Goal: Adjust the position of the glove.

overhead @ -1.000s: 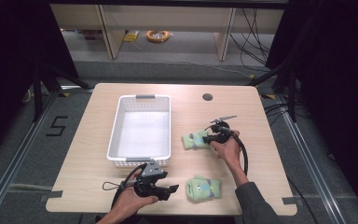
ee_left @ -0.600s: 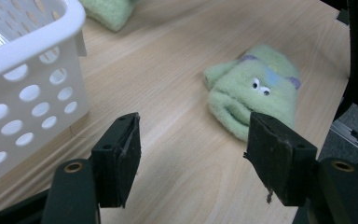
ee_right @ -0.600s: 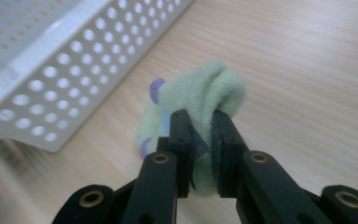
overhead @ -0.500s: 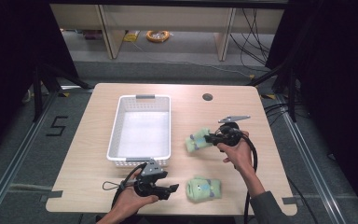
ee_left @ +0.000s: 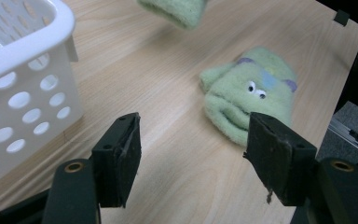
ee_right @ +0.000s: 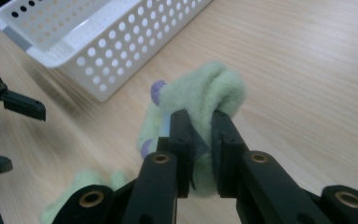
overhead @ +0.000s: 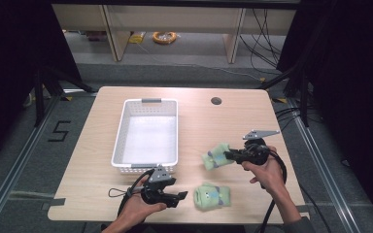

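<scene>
Basket [overhead: 148, 138] stands empty at my left on the table [overhead: 102, 194]. Left hand-held gripper [overhead: 175, 196] waits near the front edge, jaws spread, aimed at the flat green sock [overhead: 212, 196] just beside it. Right hand-held gripper [overhead: 230, 155] pinches a second sock [overhead: 213, 156], lifted; I judge nothing blocks its path to the basket.

Fuzzy cloth, hard plastic, pale wood.
We see two green socks [ee_left: 249, 100] [ee_right: 200, 102] of soft, nubby fleece, a glossy white plastic basket [overhead: 148, 133] punched with holes, and a smooth matt wood-grain table [overhead: 223, 124]; gripper pads [ee_left: 126, 158] look matt black, frayed.
</scene>
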Motion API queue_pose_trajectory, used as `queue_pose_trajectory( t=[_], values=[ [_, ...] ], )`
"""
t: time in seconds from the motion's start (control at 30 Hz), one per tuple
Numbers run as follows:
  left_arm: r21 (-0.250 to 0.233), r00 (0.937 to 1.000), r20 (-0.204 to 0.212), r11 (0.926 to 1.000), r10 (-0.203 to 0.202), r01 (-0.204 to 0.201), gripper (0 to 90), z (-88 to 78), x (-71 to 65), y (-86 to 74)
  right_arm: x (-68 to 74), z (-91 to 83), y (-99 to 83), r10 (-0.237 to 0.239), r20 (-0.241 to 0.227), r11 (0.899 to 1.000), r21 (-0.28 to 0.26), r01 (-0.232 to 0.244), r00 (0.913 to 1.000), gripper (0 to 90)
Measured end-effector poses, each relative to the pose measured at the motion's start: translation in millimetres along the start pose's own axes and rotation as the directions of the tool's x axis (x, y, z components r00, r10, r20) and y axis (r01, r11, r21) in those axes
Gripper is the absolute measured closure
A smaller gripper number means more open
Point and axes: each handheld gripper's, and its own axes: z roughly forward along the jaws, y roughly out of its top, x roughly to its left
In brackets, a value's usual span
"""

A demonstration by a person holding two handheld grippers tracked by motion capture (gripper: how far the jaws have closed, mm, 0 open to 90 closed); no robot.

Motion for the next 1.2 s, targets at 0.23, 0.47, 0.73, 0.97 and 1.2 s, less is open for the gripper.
queue_pose_trajectory(
  t=[0.23, 0.47, 0.73, 0.97, 1.2],
  values=[
    [0.017, 1.0000, -0.005, 0.9999, 0.004, -0.004, 35.0, 0.6, -1.3, -0.5, -7.4, -12.0, -14.2, 0.001, 0.014, 0.999, 0.046, -0.002, 0.9999, 81.1],
    [0.002, 1.0000, 0.003, 1.0000, 0.003, -0.003, 35.3, 3.5, -2.1, 0.2, -10.7, -14.2, -22.3, -0.021, 0.000, 0.997, 0.078, 0.021, 0.9998, 80.9],
    [0.005, 1.0000, 0.004, 1.0000, 0.006, -0.006, 35.3, 4.9, -2.1, 0.6, -22.6, -1.2, -19.3, -0.060, -0.016, 0.983, 0.172, 0.062, 0.9981, 80.3],
    [0.014, 0.9999, 0.006, 0.9999, 0.008, -0.008, 35.3, 4.8, -0.8, -0.3, -35.7, 24.8, -10.5, -0.111, 0.018, 0.947, 0.305, 0.100, 0.9937, 78.9],
    [0.012, 1.0000, 0.005, 0.9999, 0.004, -0.004, 35.1, 3.9, -0.5, -1.1, -40.7, 36.5, -5.8, -0.140, 0.089, 0.945, 0.309, 0.106, 0.9862, 58.0]
  ],
)
